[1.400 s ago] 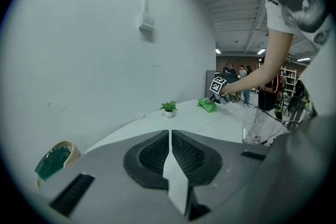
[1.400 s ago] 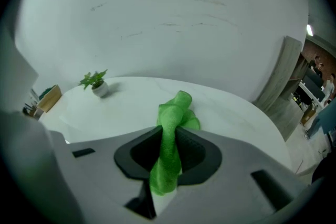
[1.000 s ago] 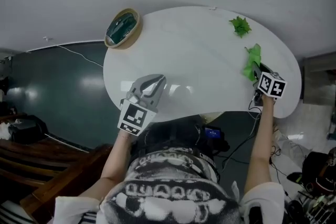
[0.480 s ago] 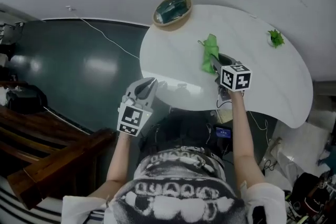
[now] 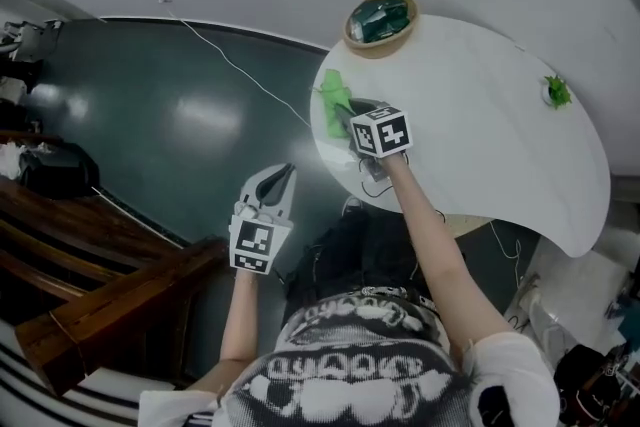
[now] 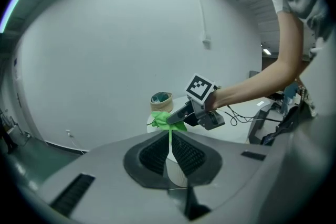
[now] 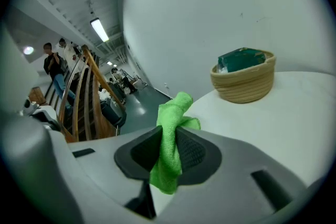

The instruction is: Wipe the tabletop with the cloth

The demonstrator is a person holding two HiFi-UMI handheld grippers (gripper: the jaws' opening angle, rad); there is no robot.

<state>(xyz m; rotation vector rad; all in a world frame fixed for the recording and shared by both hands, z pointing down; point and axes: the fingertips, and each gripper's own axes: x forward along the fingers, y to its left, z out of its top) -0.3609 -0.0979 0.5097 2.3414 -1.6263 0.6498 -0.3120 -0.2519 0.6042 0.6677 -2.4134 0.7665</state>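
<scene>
At the table's (image 5: 480,125) left edge, just short of the basket (image 5: 380,20), the right gripper (image 5: 348,112) pinches the green cloth (image 5: 333,93) low over the white top. That looks like mid-wipe, and the next pass likely calls for a sweep back toward the right edge. The left gripper (image 5: 282,175) hangs off the table over the dark glossy floor (image 5: 170,115), jaws pressed together on nothing, with a wooden rail (image 5: 100,315) lower left.

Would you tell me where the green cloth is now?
In the head view, the green cloth is clamped in the right gripper at the left edge of the white table, near the woven basket.
</scene>
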